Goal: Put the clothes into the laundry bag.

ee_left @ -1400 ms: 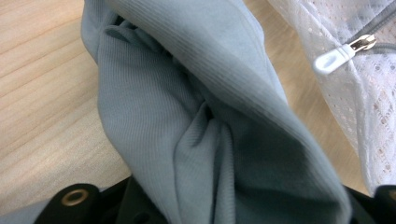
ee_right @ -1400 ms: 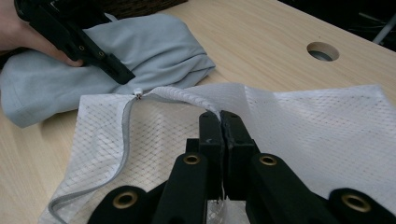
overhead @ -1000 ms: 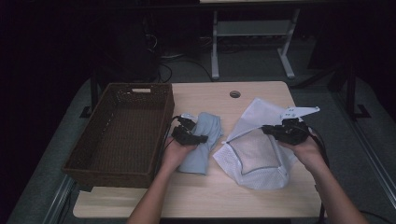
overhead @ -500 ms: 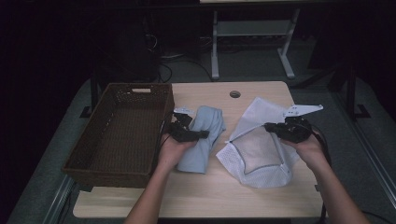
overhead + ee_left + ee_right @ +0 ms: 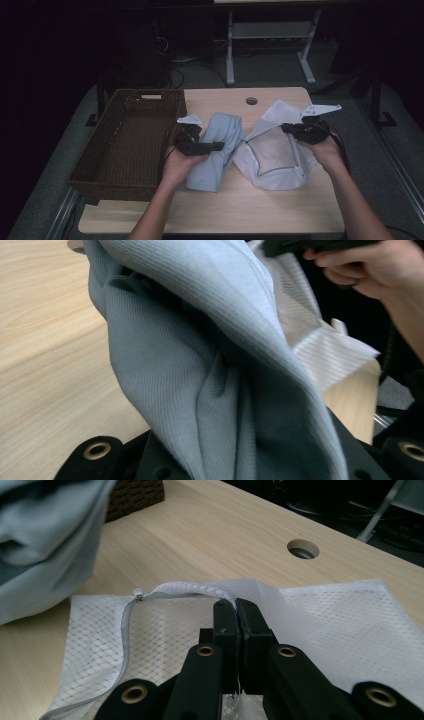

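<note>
A light blue-grey cloth (image 5: 216, 150) lies bunched in the middle of the table, and my left gripper (image 5: 216, 145) is shut on it, lifting its upper part. In the left gripper view the cloth (image 5: 210, 370) hangs over the jaws and hides their tips. To the right lies a white mesh laundry bag (image 5: 275, 157) with a grey zipper edge. My right gripper (image 5: 285, 128) is shut on the bag's upper edge and holds it raised. In the right gripper view the jaws (image 5: 236, 611) pinch the bag's rim (image 5: 192, 589) next to the zipper pull (image 5: 138, 596).
A dark brown wicker basket (image 5: 90, 165) stands at the table's left, its inside bare. A round cable hole (image 5: 251, 101) sits near the table's far edge. Bare wood shows along the front edge. Metal stand legs (image 5: 305, 65) rise beyond the table.
My left gripper has lifted the blue-grey cloth higher and carried it toward the bag. My right gripper has raised the bag's edge, opening its mouth wider.
</note>
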A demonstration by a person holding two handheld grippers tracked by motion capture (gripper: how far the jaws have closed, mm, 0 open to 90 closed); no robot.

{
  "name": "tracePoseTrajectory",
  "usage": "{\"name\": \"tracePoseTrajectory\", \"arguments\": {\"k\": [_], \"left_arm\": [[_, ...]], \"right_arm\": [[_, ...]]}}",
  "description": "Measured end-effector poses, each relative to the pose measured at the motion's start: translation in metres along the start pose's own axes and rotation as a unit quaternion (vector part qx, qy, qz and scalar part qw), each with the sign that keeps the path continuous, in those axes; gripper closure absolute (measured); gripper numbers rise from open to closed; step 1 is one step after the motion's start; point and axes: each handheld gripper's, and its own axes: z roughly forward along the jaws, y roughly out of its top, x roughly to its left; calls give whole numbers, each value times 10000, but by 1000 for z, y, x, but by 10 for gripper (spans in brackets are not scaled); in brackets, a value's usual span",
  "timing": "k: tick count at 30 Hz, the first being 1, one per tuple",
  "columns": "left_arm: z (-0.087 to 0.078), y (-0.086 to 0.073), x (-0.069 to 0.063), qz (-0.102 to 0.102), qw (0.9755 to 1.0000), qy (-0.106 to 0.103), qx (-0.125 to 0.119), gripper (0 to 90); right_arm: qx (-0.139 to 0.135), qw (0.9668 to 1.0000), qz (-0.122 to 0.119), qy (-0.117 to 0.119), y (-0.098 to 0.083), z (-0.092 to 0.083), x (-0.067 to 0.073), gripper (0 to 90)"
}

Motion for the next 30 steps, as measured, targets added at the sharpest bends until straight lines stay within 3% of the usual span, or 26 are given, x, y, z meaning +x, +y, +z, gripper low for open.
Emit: {"name": "tracePoseTrajectory", "arguments": {"k": [6, 12, 20, 30], "left_arm": [[-7, -5, -10, 28, 9999, -164, -25, 715], [0, -8, -19, 124, 9990, -428, 60, 715], [27, -4, -38, 326, 9966, -714, 264, 715], [70, -2, -47, 444, 9946, -749, 559, 715]], "right_arm": [[54, 10000, 38, 14, -1, 11, -1, 875], [26, 10000, 27, 24, -1, 12, 0, 875], [-3, 10000, 30, 78, -1, 11, 0, 875], [-37, 9999, -23, 164, 0, 7, 7, 875]]}}
